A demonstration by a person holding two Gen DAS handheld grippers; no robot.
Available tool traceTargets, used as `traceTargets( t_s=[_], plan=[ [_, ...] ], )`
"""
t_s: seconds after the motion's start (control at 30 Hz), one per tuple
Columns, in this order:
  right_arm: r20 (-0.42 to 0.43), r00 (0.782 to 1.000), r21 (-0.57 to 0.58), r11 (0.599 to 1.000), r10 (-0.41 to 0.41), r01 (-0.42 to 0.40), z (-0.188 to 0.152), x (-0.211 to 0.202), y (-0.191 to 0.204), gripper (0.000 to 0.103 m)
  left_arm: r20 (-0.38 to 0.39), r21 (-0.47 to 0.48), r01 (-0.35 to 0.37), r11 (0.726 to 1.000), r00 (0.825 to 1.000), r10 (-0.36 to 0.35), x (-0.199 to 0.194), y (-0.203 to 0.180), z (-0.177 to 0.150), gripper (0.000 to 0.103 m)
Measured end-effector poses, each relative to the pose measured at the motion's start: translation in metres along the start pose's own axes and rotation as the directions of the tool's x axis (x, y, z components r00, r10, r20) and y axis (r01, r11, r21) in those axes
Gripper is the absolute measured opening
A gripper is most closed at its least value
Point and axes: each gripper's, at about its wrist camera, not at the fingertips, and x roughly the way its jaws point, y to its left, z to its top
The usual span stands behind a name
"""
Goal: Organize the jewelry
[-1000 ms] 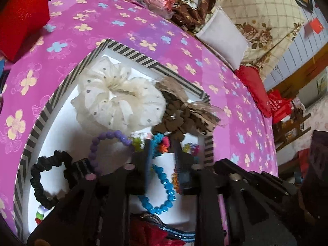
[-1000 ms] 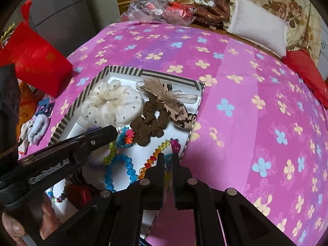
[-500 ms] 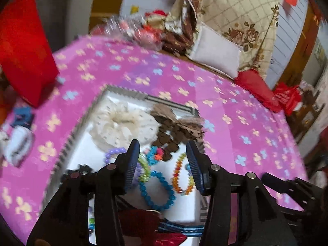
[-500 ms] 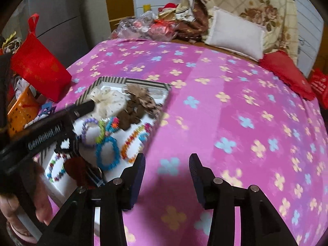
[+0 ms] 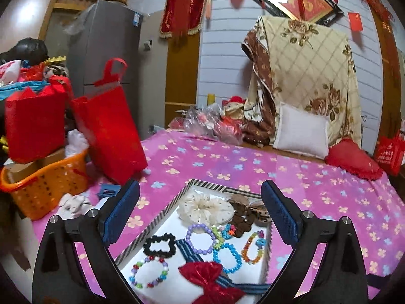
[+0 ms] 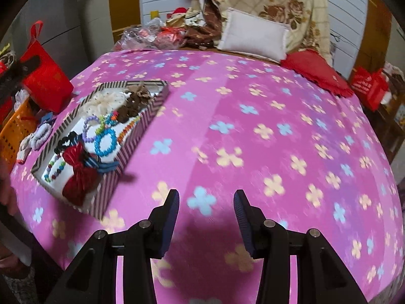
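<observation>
A striped box point(image 5: 157, 219) point(image 6: 141, 129) lies on the pink flowered bedspread point(image 6: 253, 131). Inside it lie a cream scrunchie point(image 5: 205, 209), a brown scrunchie point(image 5: 243, 221), a black scrunchie point(image 5: 159, 245), a purple bead bracelet point(image 5: 201, 235), a blue bead bracelet point(image 5: 226, 257), an orange bead bracelet point(image 5: 253, 247), a multicolour bead bracelet point(image 5: 148, 272) and a red bow point(image 5: 210, 282) point(image 6: 79, 172). My left gripper point(image 5: 200, 200) hovers above the box's near end, jaws opening wide, nothing between them. My right gripper point(image 6: 206, 202) is over bare bedspread to the right of the box, open and empty.
Two red gift bags point(image 5: 111, 126) and an orange basket point(image 5: 45, 182) stand left of the box. White scrunchies point(image 6: 38, 136) lie beside it on the left. A white pillow point(image 5: 301, 131), a red heart cushion point(image 5: 354, 162) and a floral quilt point(image 5: 308, 76) line the far side. A hand point(image 6: 7, 197) shows at the left edge.
Both grippers have pulled back from the box and opened. The left one rose and tilted up towards the room. The right one shifted right over bare bedspread; the orange bracelet now lies in the box.
</observation>
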Motion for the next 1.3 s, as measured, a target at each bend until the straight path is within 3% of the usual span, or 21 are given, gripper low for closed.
traceTargets(
  t_s=[0.1,0.23,0.37,0.47,0.67,0.73,0.8,1.0,1.3],
  plan=[
    [0.023,0.999,0.000,1.000,-0.025,0.025,-0.010,-0.012,-0.008,0.043,0.003,0.019,-0.007,1.000,1.000,0.007,-0.029,-0.003,-0.003,0.103],
    [0.046,0.999,0.030,0.999,-0.024,0.023,-0.020,-0.025,-0.016,0.043,-0.010,0.031,-0.009,0.999,1.000,0.009,-0.063,-0.005,-0.010,0.103],
    [0.053,0.998,0.041,0.999,-0.034,0.032,-0.033,-0.033,-0.021,0.043,-0.067,0.044,0.037,0.998,0.997,-0.034,-0.087,-0.010,-0.013,0.103],
    [0.059,0.997,0.037,0.998,-0.058,0.056,-0.043,-0.041,-0.024,0.043,-0.170,0.052,0.105,0.993,0.981,-0.095,-0.097,-0.020,-0.021,0.103],
    [0.099,0.991,0.042,0.995,-0.089,0.085,-0.064,-0.067,-0.037,0.043,-0.302,0.105,0.154,0.982,0.946,-0.116,-0.118,-0.048,-0.046,0.103],
    [0.106,0.988,0.046,0.993,-0.111,0.106,-0.072,-0.074,-0.043,0.049,-0.321,0.124,0.167,0.978,0.940,-0.120,-0.125,-0.057,-0.053,0.103],
    [0.110,0.984,0.056,0.990,-0.138,0.132,-0.080,-0.079,-0.048,0.061,-0.331,0.137,0.170,0.976,0.936,-0.117,-0.133,-0.064,-0.059,0.103],
    [0.092,0.984,0.059,0.987,-0.154,0.149,-0.095,-0.084,-0.050,0.062,-0.407,0.124,0.228,0.966,0.899,-0.160,-0.138,-0.074,-0.070,0.103],
    [0.061,0.985,-0.005,0.987,-0.161,0.162,-0.102,-0.076,-0.026,0.062,-0.439,0.141,0.214,0.967,0.889,-0.133,-0.133,-0.072,-0.082,0.103]
  ],
)
